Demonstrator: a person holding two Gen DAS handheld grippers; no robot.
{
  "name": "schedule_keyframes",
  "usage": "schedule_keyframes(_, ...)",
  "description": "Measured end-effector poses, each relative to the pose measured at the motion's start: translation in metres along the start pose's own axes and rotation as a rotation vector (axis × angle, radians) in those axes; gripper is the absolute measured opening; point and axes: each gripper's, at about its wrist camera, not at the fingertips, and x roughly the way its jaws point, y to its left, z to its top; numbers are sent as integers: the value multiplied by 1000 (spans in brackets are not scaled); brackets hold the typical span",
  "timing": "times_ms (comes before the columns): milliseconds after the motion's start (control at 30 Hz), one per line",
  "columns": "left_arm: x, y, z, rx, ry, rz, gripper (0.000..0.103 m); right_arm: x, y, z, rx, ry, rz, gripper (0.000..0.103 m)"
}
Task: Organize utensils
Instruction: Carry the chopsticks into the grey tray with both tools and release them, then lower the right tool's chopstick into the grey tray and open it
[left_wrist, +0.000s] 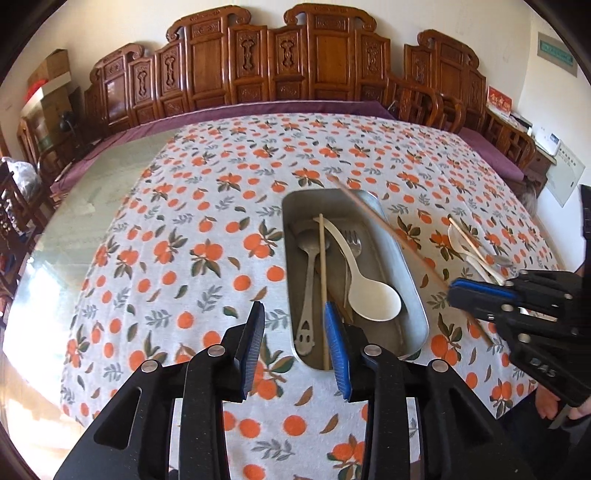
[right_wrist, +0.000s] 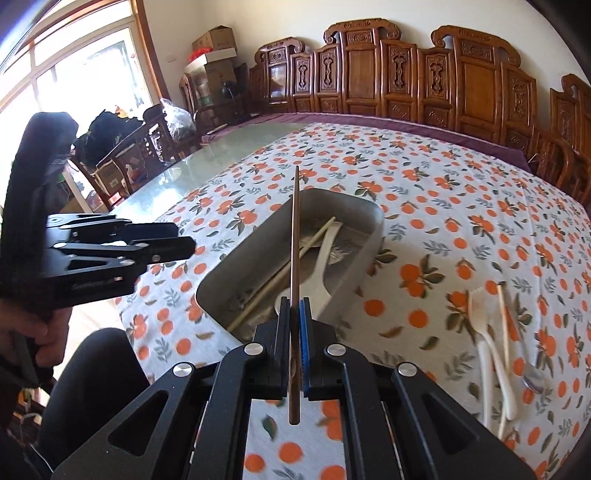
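Note:
A metal tray (left_wrist: 410, 280) sits on the orange-print tablecloth and holds a white spoon (left_wrist: 373, 295), a metal spoon (left_wrist: 308, 280), a fork (left_wrist: 352, 240) and a pale chopstick (left_wrist: 323, 288). My left gripper (left_wrist: 295, 332) is open and empty, just above the tray's near end. My right gripper (right_wrist: 295, 314) is shut on a brown chopstick (right_wrist: 294, 236) that points out over the tray (right_wrist: 221, 280). In the left wrist view the right gripper (left_wrist: 458, 291) holds that chopstick (left_wrist: 373, 218) slanted across the tray's right rim.
More utensils lie on the cloth right of the tray: white plastic spoons (right_wrist: 495, 354), a pale chopstick (right_wrist: 503, 339) and a metal spoon (right_wrist: 535, 380); they also show in the left wrist view (left_wrist: 476, 251). Carved wooden chairs (left_wrist: 258, 66) line the table's far side. Bare glass tabletop (left_wrist: 96, 192) lies left.

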Motion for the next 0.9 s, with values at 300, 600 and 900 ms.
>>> schedule_keyframes(300, -15, 22, 1, -18, -25, -3, 31, 38, 2, 17, 71, 80, -11, 6)
schedule_keyframes(600, -18, 32, -1, -39, -34, -23, 37, 70, -2, 23, 127, 146, -35, 6)
schedule_keyframes(900, -12, 38, -7, -50, -21, -34, 37, 82, 2, 25, 157, 156, -15, 7)
